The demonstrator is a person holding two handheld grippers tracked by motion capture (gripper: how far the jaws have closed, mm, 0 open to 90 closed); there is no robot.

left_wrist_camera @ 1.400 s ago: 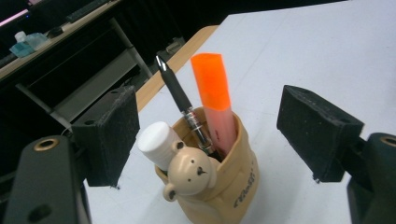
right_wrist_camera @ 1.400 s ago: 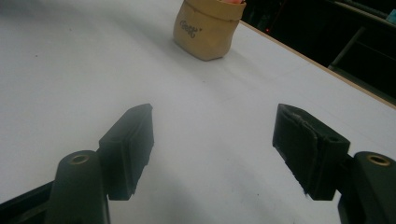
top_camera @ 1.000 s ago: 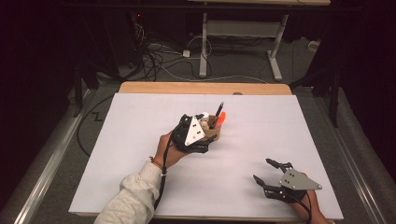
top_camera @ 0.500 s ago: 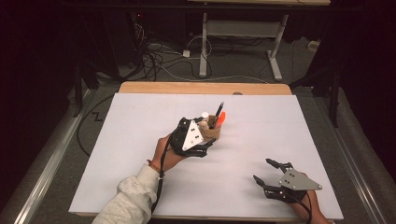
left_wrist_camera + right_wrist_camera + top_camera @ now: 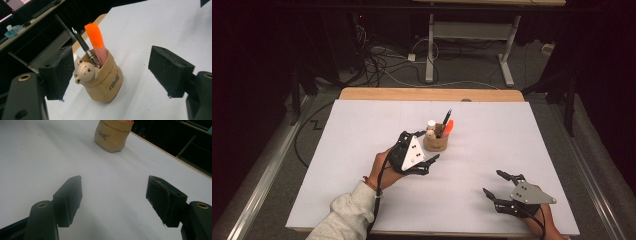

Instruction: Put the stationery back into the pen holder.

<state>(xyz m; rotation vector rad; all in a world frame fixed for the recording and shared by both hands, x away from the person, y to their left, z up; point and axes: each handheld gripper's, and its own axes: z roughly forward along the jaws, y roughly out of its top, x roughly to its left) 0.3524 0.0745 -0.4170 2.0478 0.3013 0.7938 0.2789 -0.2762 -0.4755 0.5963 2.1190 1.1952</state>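
**Pen holder and contents**

A tan bear-faced pen holder (image 5: 103, 81) stands upright near the centre of the white table (image 5: 337, 165). It contains an orange highlighter (image 5: 97, 42) and a black pen (image 5: 83, 47), both leaning, plus a white item, partly hidden.

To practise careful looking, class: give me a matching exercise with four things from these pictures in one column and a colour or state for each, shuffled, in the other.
Things:
1. highlighter
2. pen
3. holder
4. right gripper

Descriptions:
A. tan, with a bear figure
B. orange
C. open, near the table's front edge
D. black, leaning in the holder

Pairs: 1-B, 2-D, 3-A, 4-C
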